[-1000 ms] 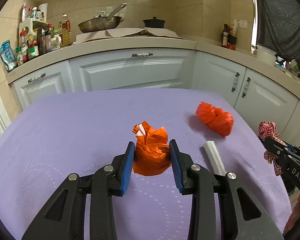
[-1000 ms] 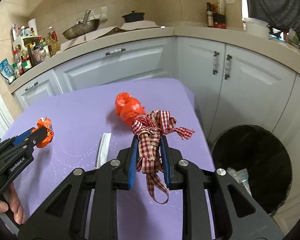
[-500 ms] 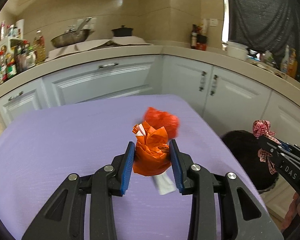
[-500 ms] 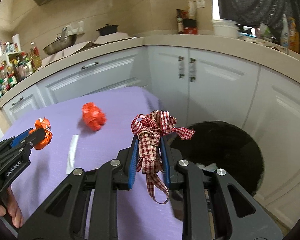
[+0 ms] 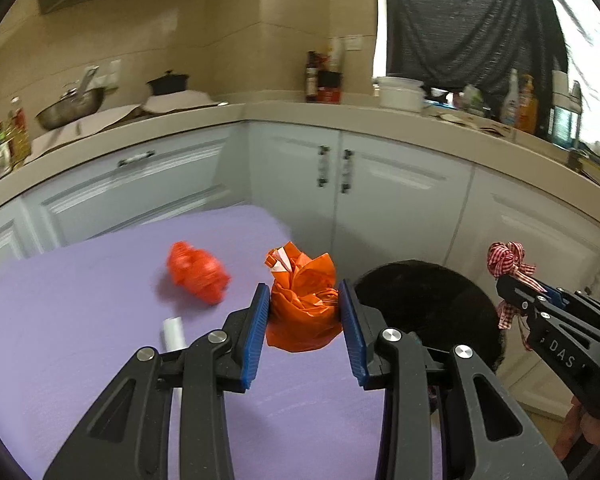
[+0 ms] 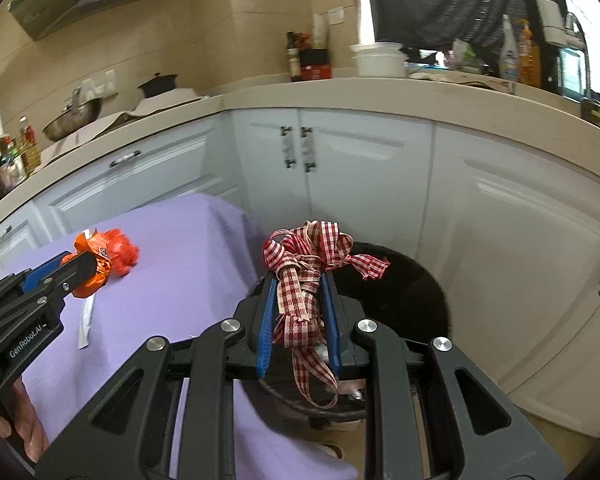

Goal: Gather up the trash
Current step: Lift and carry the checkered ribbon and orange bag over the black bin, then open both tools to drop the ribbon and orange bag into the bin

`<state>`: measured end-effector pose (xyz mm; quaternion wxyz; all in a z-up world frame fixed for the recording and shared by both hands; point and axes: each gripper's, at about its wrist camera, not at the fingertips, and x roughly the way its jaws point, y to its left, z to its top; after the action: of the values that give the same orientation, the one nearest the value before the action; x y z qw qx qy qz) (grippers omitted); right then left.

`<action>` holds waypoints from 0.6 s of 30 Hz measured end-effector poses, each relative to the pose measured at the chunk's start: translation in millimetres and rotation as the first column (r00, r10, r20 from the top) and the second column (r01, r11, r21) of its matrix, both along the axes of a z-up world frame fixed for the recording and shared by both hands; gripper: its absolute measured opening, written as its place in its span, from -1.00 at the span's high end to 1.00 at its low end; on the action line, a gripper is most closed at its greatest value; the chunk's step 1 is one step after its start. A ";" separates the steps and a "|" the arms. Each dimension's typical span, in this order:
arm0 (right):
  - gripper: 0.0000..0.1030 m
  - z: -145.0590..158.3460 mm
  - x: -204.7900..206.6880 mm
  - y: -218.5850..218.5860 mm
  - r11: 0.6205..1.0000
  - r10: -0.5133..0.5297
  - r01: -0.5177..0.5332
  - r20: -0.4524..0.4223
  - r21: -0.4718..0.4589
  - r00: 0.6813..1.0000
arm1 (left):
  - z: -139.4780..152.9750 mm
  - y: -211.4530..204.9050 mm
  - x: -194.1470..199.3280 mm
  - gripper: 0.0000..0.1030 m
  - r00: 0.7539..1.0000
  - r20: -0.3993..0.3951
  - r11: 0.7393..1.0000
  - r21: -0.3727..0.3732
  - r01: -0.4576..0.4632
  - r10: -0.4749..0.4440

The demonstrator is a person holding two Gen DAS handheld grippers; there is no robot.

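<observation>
Trash carried toward the black bin (image 6: 412,300)
Left hand-held gripper (image 5: 304,312) grips an orange wrapper (image 5: 302,308); right hand-held gripper (image 6: 298,312) clamps a checked ribbon (image 6: 304,280).

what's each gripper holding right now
left gripper: shut on the orange wrapper.
right gripper: shut on the checked ribbon.

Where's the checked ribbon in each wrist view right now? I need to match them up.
Left wrist: checked ribbon at far right, in the right claw, beside the black bin.
Right wrist: ribbon centre, between the claw's blue pads, over the bin.
Shared landmark: the black bin.
</observation>
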<state>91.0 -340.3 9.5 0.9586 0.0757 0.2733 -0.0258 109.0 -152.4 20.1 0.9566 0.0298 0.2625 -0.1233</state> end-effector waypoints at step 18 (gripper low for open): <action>0.59 -9.9 10.6 -50.5 0.996 -0.084 0.084 0.012 0.002 0.996 | -11.7 -78.9 23.9 0.30 0.992 0.019 0.992 0.033 0.126 -0.126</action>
<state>101.5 -390.8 -0.4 0.9582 0.0881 0.2643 -0.0654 132.9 -231.2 8.3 0.9490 0.0627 0.2520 -0.1790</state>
